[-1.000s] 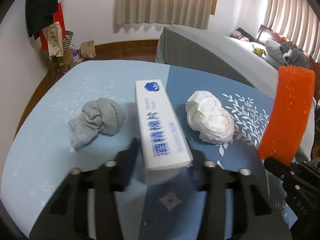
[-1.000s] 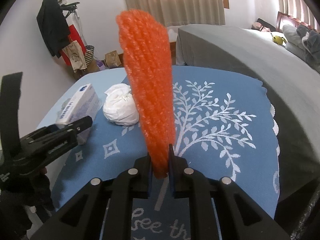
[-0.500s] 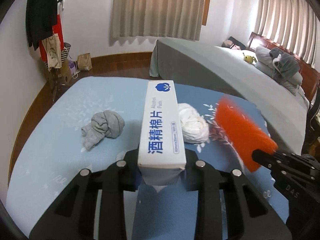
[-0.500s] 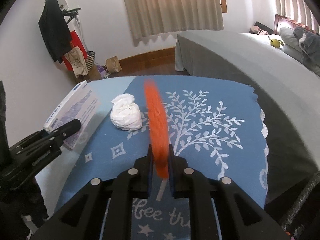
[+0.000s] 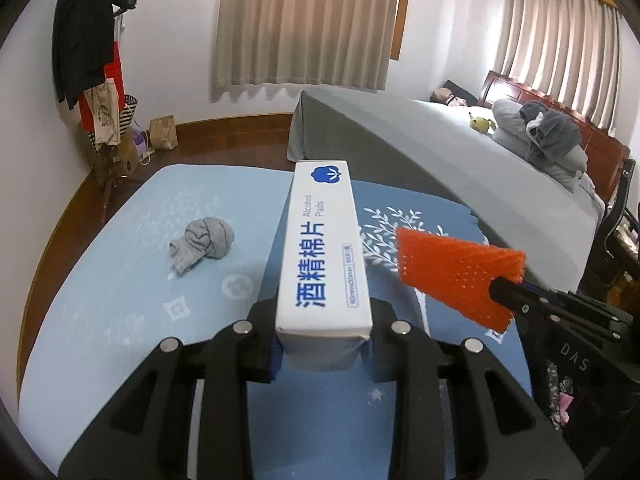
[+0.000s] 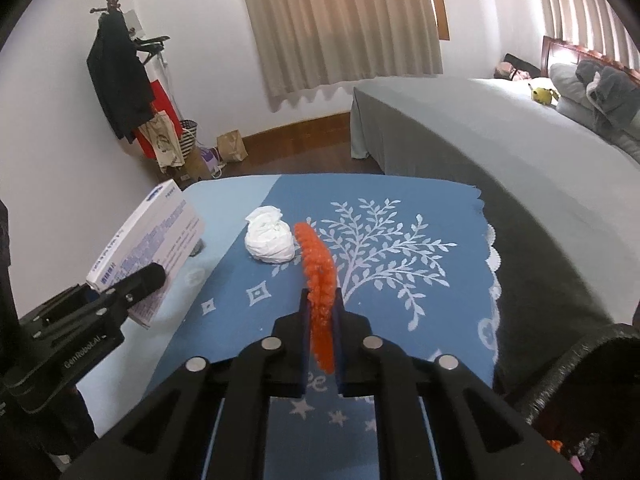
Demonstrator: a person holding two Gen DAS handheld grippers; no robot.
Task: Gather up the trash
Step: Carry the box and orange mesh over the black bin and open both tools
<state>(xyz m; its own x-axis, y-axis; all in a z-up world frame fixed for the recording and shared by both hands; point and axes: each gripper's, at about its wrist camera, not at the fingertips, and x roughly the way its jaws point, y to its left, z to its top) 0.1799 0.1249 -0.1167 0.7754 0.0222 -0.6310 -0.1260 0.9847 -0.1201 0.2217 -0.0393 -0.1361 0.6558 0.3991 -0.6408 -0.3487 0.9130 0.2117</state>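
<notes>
Your left gripper (image 5: 324, 344) is clenched on the near end of a long white cardboard box of alcohol pads (image 5: 323, 256), held above the blue tree-patterned tablecloth (image 6: 400, 264). Your right gripper (image 6: 320, 320) pinches an orange foam-net fruit sleeve (image 6: 318, 268), also lifted. Two pieces are thus in hand. Left on the cloth: a crumpled white tissue wad (image 6: 270, 240) and a balled grey sock (image 5: 202, 242), which may not be trash. No bin is visible.

Box (image 5: 322, 256): white, blue lettering and blue cotton logo. Foam net (image 5: 456, 278): orange mesh. Cloth on bench (image 6: 400, 256): two-tone blue, white tree print; rag (image 5: 202, 242) grey, wad (image 6: 269, 240) white.
</notes>
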